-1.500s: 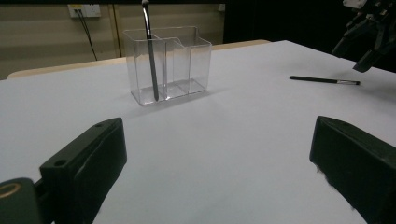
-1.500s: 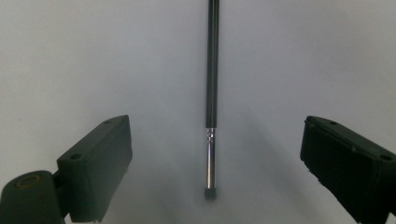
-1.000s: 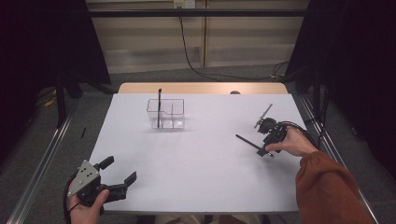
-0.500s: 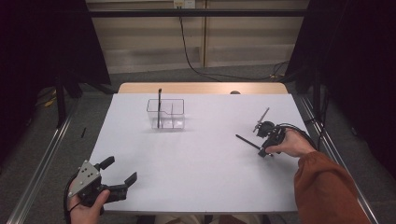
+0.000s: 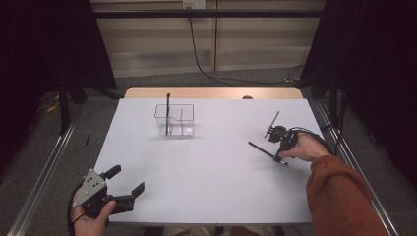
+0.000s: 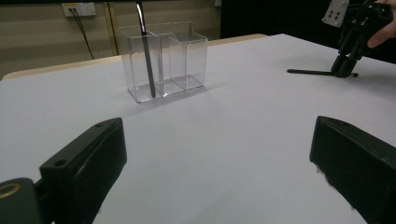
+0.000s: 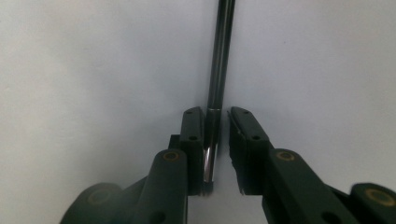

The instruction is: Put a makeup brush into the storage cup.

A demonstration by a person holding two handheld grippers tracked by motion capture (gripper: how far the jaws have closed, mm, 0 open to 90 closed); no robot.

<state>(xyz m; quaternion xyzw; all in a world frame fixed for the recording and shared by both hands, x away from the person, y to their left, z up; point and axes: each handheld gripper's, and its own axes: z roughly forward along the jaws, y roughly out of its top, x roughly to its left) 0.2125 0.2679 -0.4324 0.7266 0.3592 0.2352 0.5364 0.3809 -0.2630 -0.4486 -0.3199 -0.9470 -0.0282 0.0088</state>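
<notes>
The right tool's [image 7: 216,140] jaws have just been closing around the pen [image 7: 218,74] lying on the tabletop [image 5: 211,167]; a slight gap remains on 1 side. The left tool [image 5: 125,186] hangs open, well apart from the box [image 5: 175,119].

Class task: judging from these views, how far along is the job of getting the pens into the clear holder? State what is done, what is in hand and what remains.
Done: one black pen already stands in the clear holder. In hand: the right gripper has just been closing around the second pen, which lies flat on the white table; a slight gap shows beside one pad. Left: lifting that pen and placing it in the holder. The left gripper waits open near the table's front edge.
</notes>
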